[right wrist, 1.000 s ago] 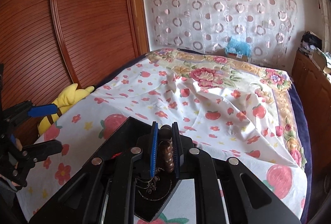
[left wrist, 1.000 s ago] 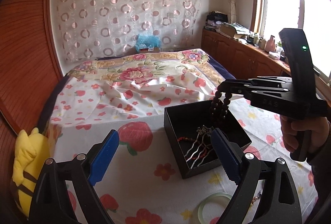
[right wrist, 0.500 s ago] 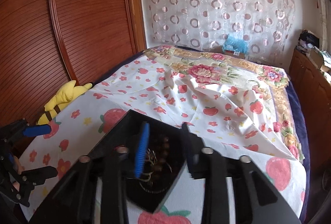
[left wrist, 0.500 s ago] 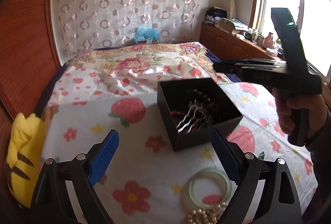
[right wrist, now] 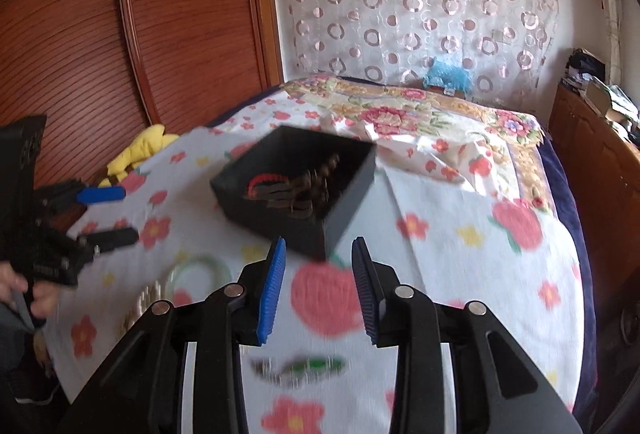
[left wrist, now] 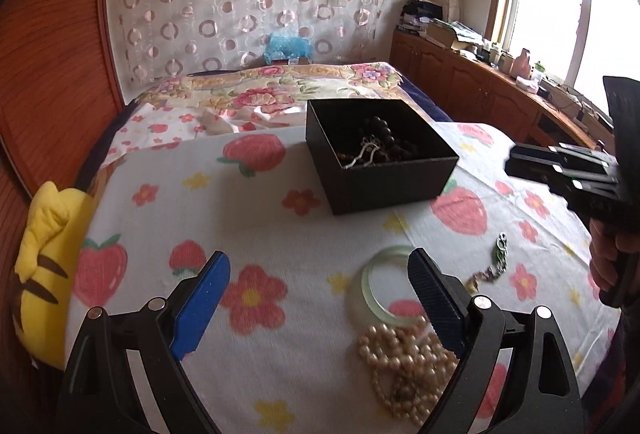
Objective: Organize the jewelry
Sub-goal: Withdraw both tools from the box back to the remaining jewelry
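Note:
A black open box [left wrist: 380, 169] [right wrist: 296, 181] stands on the flowered bedspread and holds dark wooden beads [left wrist: 382, 135], a silver hair comb and a red string. My left gripper [left wrist: 320, 274] [right wrist: 120, 215] is open and empty, low over the sheet. Its right finger overlaps a pale green bangle [left wrist: 374, 294] [right wrist: 196, 268], and a heap of pearls [left wrist: 404, 358] lies just nearer. My right gripper [right wrist: 319, 268] [left wrist: 514, 161] is open with nothing between its pads, on the near side of the box. A green pendant chain [left wrist: 498, 254] [right wrist: 304, 366] lies below it, blurred.
A yellow plush toy [left wrist: 44, 262] [right wrist: 136, 149] lies at the bed's left edge against the wooden wardrobe [right wrist: 120, 33]. A wooden cabinet [left wrist: 480, 89] with clutter runs along the right under the window. A person's hand [left wrist: 612, 254] holds the right gripper's handle.
The right gripper let the dark beads go into the box, opened and drew back toward me. The left gripper pulled back and sank, so the bangle and pearls came into view.

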{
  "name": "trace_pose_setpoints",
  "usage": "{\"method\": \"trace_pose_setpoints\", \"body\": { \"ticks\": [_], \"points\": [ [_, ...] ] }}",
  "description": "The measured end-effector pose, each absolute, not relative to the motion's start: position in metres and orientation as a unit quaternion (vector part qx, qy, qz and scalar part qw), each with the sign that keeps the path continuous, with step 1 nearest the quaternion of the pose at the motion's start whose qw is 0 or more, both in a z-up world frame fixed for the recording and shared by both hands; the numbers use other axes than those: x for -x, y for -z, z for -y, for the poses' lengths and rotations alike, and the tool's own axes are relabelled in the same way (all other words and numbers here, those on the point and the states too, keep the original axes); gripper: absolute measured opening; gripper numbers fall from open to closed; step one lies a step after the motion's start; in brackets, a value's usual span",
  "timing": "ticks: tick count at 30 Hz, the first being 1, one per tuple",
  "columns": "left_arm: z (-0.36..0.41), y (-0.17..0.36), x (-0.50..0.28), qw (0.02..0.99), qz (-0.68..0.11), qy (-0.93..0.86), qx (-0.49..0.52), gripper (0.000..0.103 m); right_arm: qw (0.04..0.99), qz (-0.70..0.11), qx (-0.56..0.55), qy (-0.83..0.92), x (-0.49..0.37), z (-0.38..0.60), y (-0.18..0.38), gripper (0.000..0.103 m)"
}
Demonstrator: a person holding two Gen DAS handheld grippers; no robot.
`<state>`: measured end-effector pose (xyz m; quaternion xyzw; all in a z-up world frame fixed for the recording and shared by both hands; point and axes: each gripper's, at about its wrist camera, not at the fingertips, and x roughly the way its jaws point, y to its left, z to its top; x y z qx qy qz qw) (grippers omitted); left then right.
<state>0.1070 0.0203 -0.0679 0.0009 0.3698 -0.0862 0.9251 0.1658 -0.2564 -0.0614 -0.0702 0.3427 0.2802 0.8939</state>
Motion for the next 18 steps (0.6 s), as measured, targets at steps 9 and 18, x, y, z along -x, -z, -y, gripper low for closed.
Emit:
{"method": "trace_pose_setpoints", "body": {
  "ticks": [9, 18],
  "points": [
    [-0.015, 0.067, -0.077, 0.922, -0.376, 0.093, 0.014, 0.087, 0.888, -0.376, 0.041, -0.261, -0.119, 0.288, 0.087, 0.037],
    [-0.011, 0.083, -0.087, 0.912, -0.399, 0.098, 0.003, 0.087, 0.879, -0.394, 0.045, -0.265, -0.116, 0.281, 0.108, 0.036]
  ]
}}
